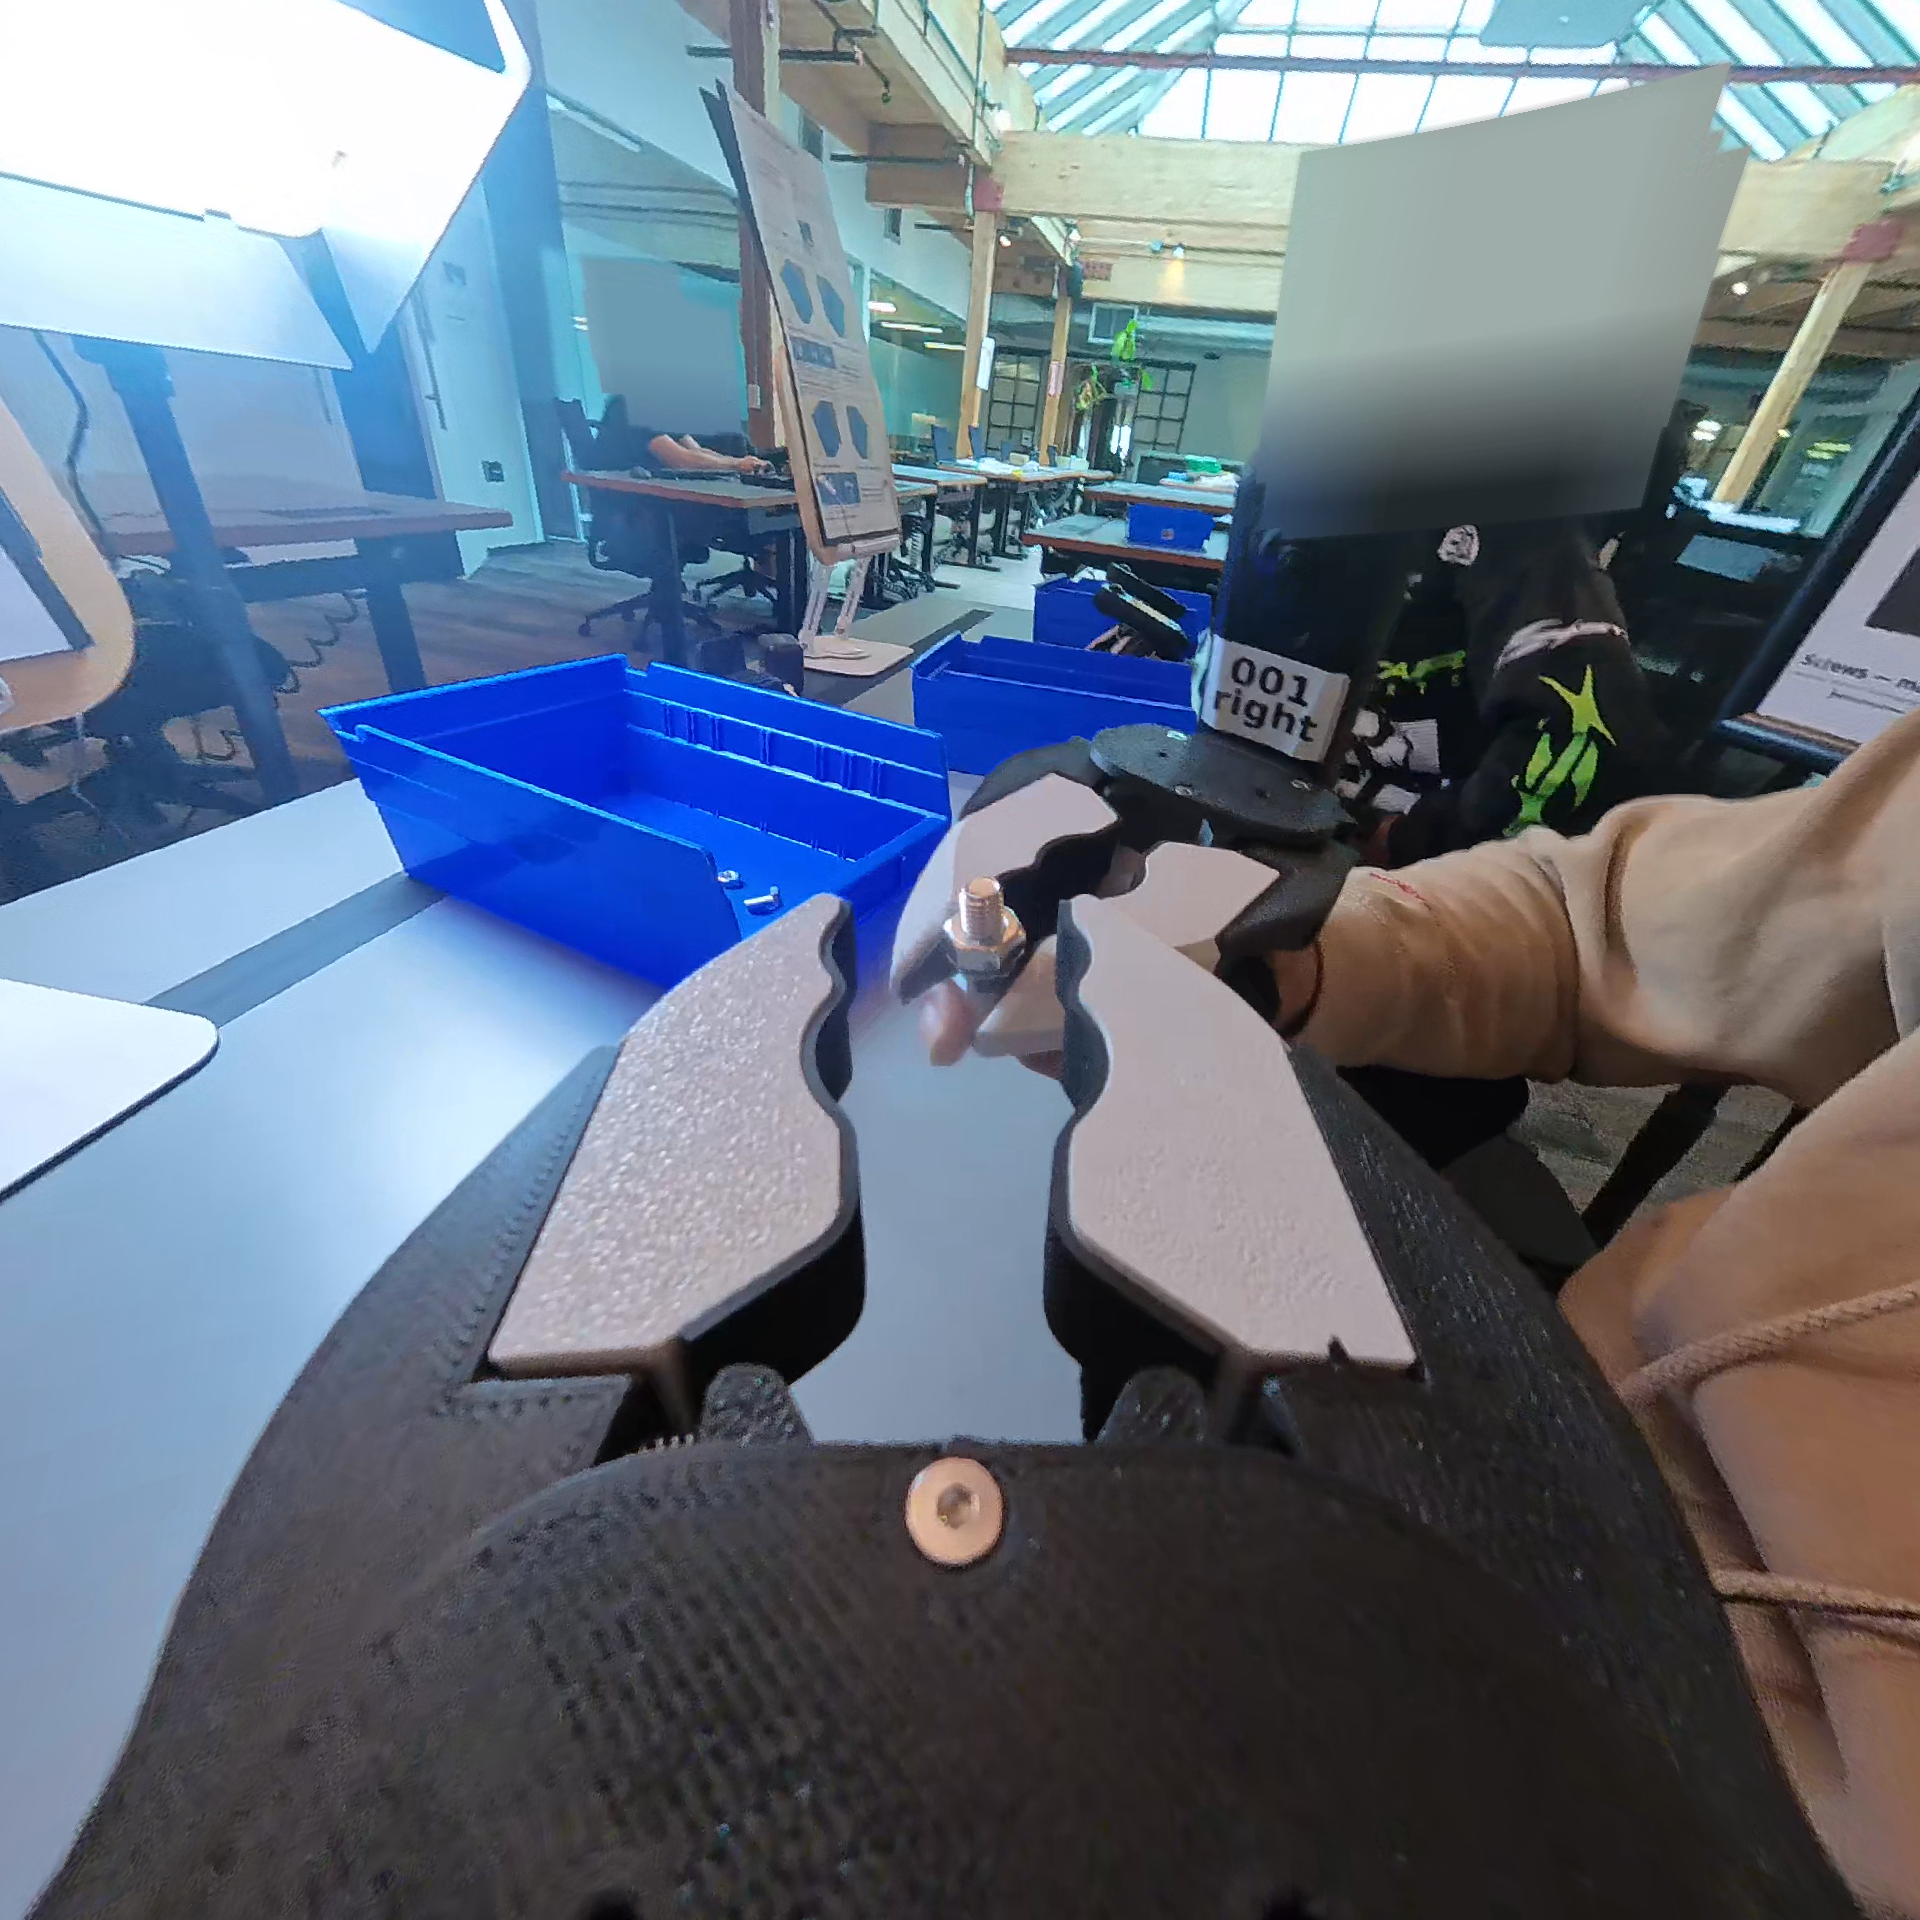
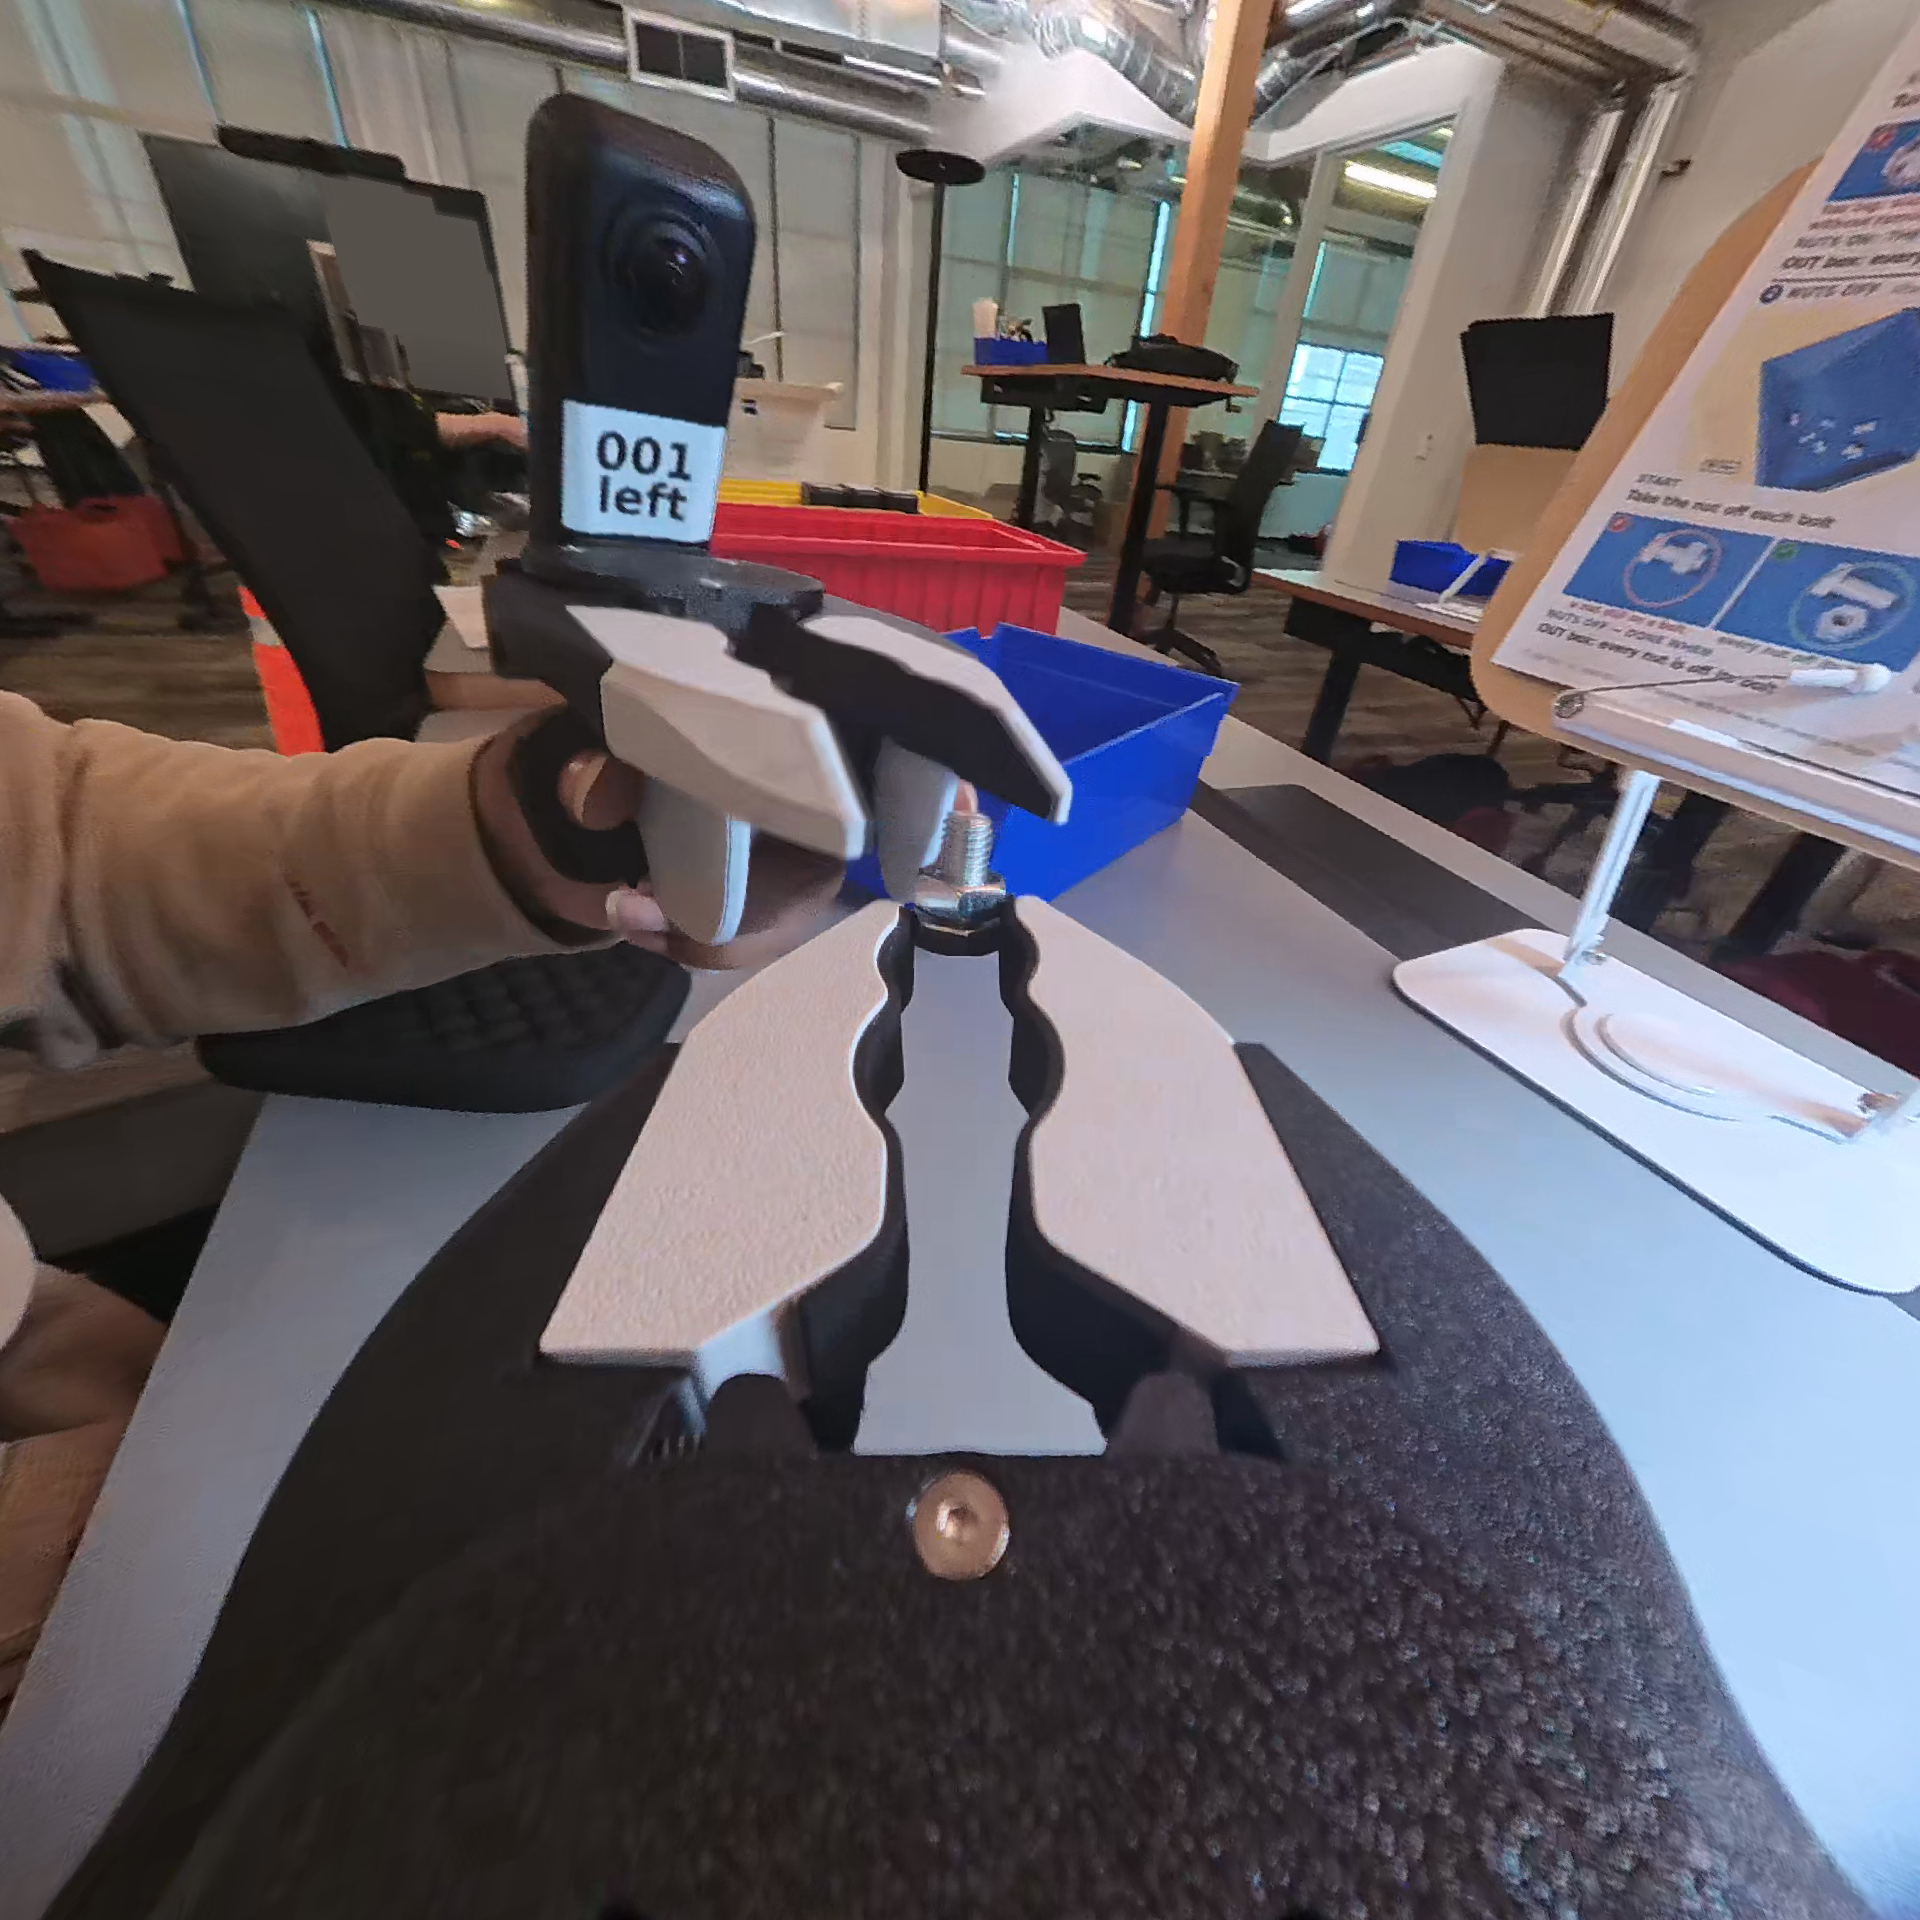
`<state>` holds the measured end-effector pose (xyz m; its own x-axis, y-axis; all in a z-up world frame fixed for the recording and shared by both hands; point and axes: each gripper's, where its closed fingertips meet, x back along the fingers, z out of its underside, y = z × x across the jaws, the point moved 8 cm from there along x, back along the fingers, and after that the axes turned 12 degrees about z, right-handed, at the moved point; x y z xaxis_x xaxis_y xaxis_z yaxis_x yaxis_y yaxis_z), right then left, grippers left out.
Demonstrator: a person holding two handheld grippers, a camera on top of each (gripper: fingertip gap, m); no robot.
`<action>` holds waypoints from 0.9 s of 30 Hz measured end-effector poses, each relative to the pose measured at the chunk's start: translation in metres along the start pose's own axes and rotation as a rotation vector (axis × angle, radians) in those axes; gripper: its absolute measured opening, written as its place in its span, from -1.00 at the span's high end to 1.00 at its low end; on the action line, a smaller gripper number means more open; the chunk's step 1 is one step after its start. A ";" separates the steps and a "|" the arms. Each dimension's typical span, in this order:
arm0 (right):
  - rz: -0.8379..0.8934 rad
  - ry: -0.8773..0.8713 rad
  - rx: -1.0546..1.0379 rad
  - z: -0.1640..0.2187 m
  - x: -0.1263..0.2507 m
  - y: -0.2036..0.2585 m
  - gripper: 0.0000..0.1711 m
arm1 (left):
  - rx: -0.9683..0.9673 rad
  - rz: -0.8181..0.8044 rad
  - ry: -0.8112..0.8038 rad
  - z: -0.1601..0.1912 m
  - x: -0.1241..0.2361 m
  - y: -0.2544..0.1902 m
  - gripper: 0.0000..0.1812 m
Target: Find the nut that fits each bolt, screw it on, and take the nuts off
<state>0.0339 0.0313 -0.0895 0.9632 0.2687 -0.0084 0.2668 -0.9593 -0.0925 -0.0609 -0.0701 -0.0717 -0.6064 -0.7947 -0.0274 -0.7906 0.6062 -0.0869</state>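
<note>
A: Because the right gripper (image 2: 961, 925) already has the bolt (image 2: 966, 836) by its head, its fingers nearly closed around it with the thread pointing up, what must the left gripper (image 1: 956, 935) do now?

B: It has to catch the nut (image 1: 984, 938). The nut sits low on the thread, just above the right fingertips, and the whole thing is held in the air above the grey worktop (image 1: 312, 1091), to the near right of the blue bin (image 1: 644, 790).

A: Does the left one hold the nut already?

B: In the left wrist view, no. Its fingers stand apart with a clear gap, and the nut shows between the tips, a little farther off. In the right wrist view one left finger seems to be right beside the thread, but whether it touches I cannot tell.

A: So how to do it well?

B: I think the left fingers should close on two flat sides of the nut, not on the corners and not on the thread. The right grip must stay firm, so that the bolt does not turn together with the nut.

A: And the risk?

B: A small nut can slip and fall. A few loose small metal parts (image 1: 750, 891) already lie in the near corner of the bin.
</note>
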 end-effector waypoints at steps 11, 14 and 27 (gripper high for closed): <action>0.002 0.008 -0.050 0.009 -0.003 -0.009 0.83 | 0.019 0.039 0.026 0.006 -0.003 -0.004 0.65; -0.061 0.050 -0.043 0.014 -0.007 0.003 0.83 | 0.011 0.018 0.070 0.015 -0.009 -0.002 0.76; -0.033 0.039 -0.029 0.013 -0.008 0.008 0.79 | 0.052 -0.003 0.033 0.011 -0.004 -0.001 0.92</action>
<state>0.0282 0.0229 -0.1035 0.9542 0.2975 0.0326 0.2990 -0.9522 -0.0628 -0.0564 -0.0680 -0.0822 -0.6074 -0.7944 0.0060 -0.7872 0.6009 -0.1387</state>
